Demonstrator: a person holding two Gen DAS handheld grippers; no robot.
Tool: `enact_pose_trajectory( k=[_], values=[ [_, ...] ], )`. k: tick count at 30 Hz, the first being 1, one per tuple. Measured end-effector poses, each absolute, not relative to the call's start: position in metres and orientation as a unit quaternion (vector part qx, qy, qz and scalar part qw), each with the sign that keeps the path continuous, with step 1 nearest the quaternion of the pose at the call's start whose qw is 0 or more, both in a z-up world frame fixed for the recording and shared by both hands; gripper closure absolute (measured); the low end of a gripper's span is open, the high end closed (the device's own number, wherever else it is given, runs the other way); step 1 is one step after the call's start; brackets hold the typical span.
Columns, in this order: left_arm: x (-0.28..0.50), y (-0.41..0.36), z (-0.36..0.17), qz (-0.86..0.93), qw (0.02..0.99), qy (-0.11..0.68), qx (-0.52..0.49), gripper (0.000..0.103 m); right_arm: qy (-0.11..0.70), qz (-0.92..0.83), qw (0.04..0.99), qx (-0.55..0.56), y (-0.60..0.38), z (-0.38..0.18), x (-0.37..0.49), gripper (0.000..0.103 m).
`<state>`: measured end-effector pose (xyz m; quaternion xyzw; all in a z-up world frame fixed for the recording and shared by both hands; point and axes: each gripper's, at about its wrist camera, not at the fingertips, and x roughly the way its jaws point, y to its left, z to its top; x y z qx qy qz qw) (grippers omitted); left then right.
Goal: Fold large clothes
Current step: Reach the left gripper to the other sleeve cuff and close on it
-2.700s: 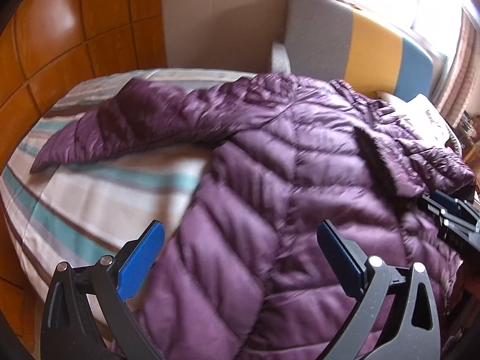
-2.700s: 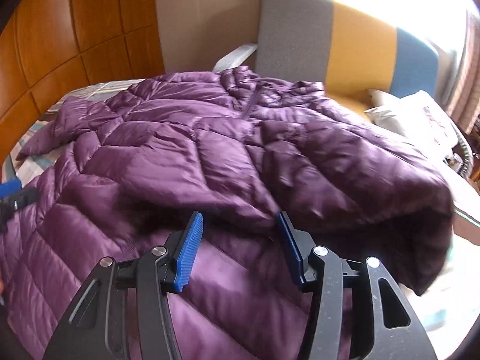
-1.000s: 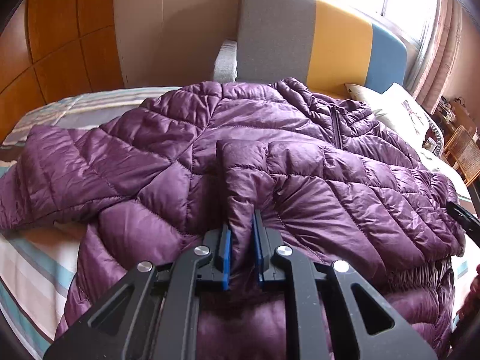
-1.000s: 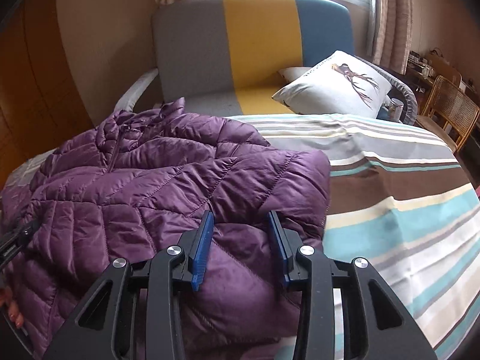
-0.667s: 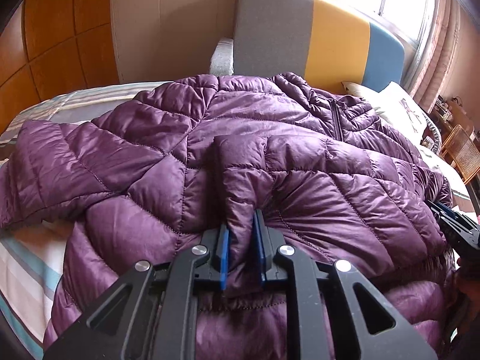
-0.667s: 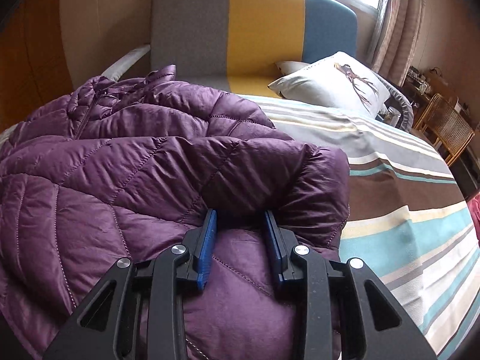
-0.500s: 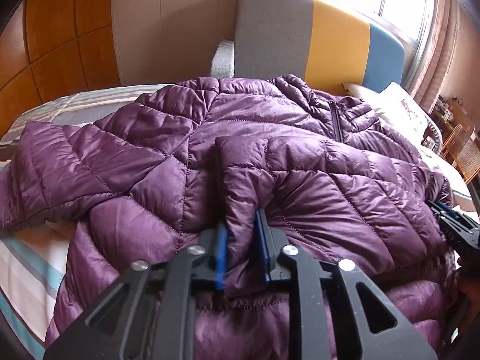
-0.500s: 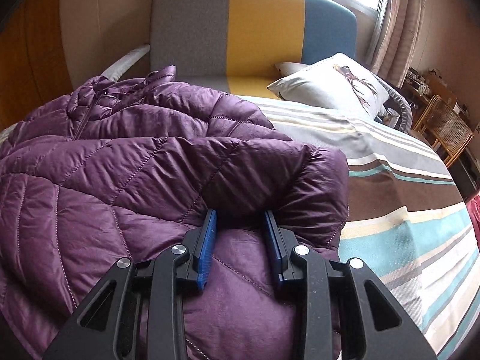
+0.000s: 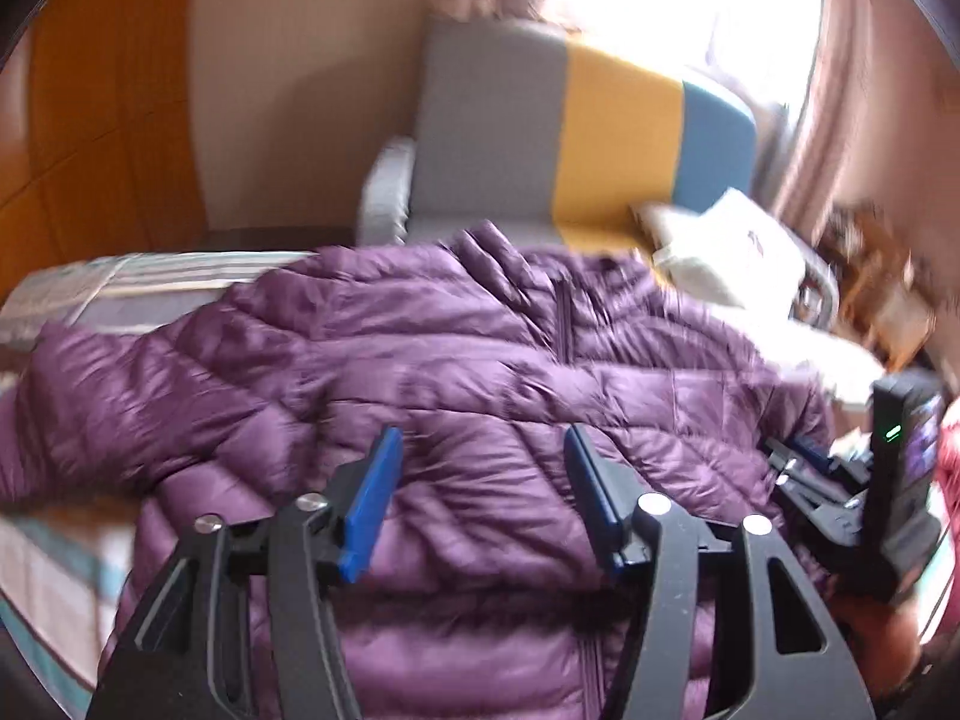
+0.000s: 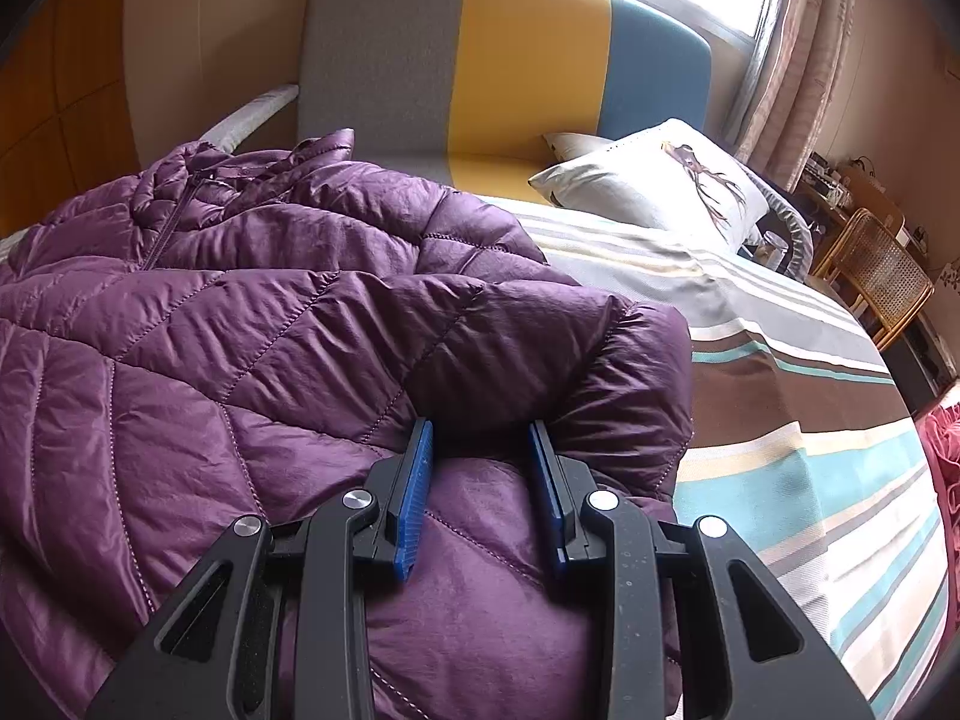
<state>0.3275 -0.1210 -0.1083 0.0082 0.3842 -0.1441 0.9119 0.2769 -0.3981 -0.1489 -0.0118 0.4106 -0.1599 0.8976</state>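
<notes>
Purple quilted down jacket [image 10: 252, 360] lies spread over the striped bedspread [image 10: 804, 420], its zipped collar toward the far, colour-blocked headboard [image 10: 510, 54]. Right gripper [image 10: 483, 492] has its blue pads pressed into a puffy fold at the jacket's right edge, jaws part-way apart and pinching the bunched fabric between them. Left gripper [image 9: 480, 498] is opening over the folded-in middle panel; its pads stand clear of the cloth, which bulges between them but is not clamped (this view is smeared, so finer contact is hard to read). Beyond the jacket on the right sit a white printed pillow [image 10: 660, 180] and a cane chair [image 10: 882, 276]. Judging by its look, the coat is light, soft and springy, with a slick shell: folds will likely puff back open and slide off a shallow pinch. Better holds would be stitched seams, the hem or the cuff, where padding is thinner and layers can be caught together.
</notes>
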Motion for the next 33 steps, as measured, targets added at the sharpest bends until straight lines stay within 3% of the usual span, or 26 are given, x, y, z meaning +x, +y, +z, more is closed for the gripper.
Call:
enact_pose_trajectory(
  k=[2,12,14,16,17,25,33],
  values=[
    [0.342,-0.135,-0.126,-0.138,0.900,0.413,0.039,0.066,0.410,-0.159,0.898,-0.009,-0.397,-0.149,0.276,0.071],
    [0.350,-0.140,-0.151,-0.125,0.898,0.419,0.057,0.066,0.408,-0.163,0.898,-0.018,-0.396,-0.151,0.276,0.071],
    [0.348,-0.134,-0.146,-0.136,0.898,0.416,0.041,0.059,0.410,-0.161,0.897,-0.017,-0.397,-0.149,0.276,0.071],
    [0.339,-0.121,-0.137,-0.143,0.898,0.416,0.011,0.027,0.408,-0.154,0.900,-0.010,-0.399,-0.144,0.273,0.071],
    [0.334,-0.113,-0.133,-0.140,0.901,0.410,-0.001,0.024,0.406,-0.152,0.901,-0.008,-0.399,-0.141,0.271,0.071],
    [0.319,-0.022,-0.107,-0.094,0.920,0.373,-0.073,0.023,0.382,-0.127,0.915,-0.009,-0.385,-0.117,0.234,0.071],
    [0.337,0.115,-0.122,0.067,0.907,0.389,-0.148,0.024,0.408,-0.127,0.904,-0.014,-0.373,-0.144,0.243,0.071]
  ],
)
